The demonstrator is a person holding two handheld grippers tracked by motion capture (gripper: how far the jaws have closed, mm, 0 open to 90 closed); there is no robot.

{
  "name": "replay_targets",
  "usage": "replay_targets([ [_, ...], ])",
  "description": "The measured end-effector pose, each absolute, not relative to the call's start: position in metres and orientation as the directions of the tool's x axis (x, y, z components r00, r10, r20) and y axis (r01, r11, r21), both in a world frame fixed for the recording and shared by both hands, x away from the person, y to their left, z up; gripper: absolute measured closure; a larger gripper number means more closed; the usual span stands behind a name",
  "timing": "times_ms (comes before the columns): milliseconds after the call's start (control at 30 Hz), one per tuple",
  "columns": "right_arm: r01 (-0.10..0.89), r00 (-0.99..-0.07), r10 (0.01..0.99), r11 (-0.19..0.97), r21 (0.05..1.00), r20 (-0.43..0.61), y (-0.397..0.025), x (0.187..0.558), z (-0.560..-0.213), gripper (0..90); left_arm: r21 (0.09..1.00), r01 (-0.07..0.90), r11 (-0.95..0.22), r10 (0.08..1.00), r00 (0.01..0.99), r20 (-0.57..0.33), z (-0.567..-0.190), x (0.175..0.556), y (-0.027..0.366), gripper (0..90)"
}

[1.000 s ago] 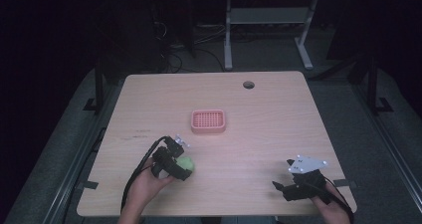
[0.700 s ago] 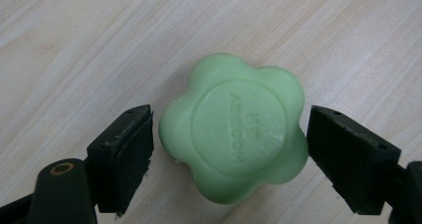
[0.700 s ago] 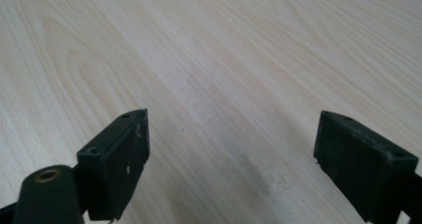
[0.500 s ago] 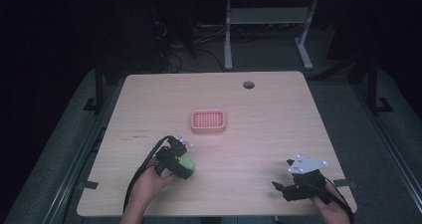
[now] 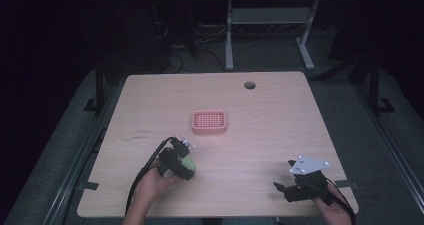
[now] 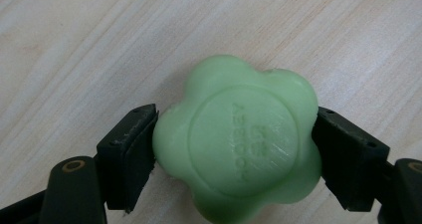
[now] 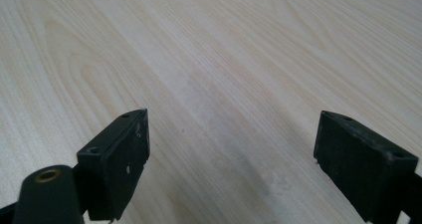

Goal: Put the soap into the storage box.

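Note:
A pale green flower-shaped soap (image 6: 239,144) with raised lettering lies on the wooden table (image 5: 275,125) near its front left. My left gripper (image 6: 234,154) is shut on it, one black pad pressed to each side. In the high view the same soap (image 5: 190,164) shows at the tip of the left gripper (image 5: 186,166), held by a hand. A pink perforated dish (image 5: 209,122) sits at the table's middle, beyond the soap. My right gripper (image 5: 282,179) rests near the front right edge. In its own view the right gripper (image 7: 231,159) stands open over bare wood.
A round cable hole (image 5: 249,85) is in the table's far right part. Black cables trail from both grippers over the front edge. A desk frame (image 5: 270,25) and loose cables stand on the dark floor beyond the table.
The left gripper with the soap has crept slightly to the right and away from the front edge. The right gripper has stayed in place.

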State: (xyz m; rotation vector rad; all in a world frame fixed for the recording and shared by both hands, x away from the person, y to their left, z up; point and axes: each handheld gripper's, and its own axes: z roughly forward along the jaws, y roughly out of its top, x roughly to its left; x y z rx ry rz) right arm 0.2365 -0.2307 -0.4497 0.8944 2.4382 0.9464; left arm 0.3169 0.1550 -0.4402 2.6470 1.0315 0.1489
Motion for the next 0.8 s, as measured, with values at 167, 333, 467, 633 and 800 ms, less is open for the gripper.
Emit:
replay_targets([
  [167, 0.424, -0.728, 0.676, 0.572, 0.702, -0.112, -0.2307, 0.2365, -0.4497, 13.8, 0.305, 0.647, -0.699, 0.677, 0.736, -0.012, -0.4415, 0.317, 0.1541, 23.9],
  [333, 0.426, -0.727, 0.677, 0.571, 0.702, -0.11, -0.231, 0.2364, -0.4495, 13.8, 0.302, 0.648, -0.699, 0.676, 0.737, -0.014, -0.4425, 0.3174, 0.1537, 24.6],
  [467, 0.422, -0.728, 0.676, 0.572, 0.703, -0.113, -0.2314, 0.2365, -0.4493, 13.8, 0.295, 0.645, -0.705, 0.674, 0.739, -0.008, -0.443, 0.3176, 0.1532, 24.7],
  [633, 0.423, -0.728, 0.677, 0.572, 0.703, -0.112, -0.2314, 0.2365, -0.4494, 13.8, 0.301, 0.646, -0.701, 0.677, 0.736, -0.001, -0.4426, 0.3165, 0.1522, 25.6],
  [800, 0.425, -0.726, 0.679, 0.57, 0.703, -0.112, -0.2316, 0.2366, -0.4495, 13.8, 0.296, 0.646, -0.704, 0.675, 0.738, -0.005, -0.4423, 0.3176, 0.1525, 25.8],
])
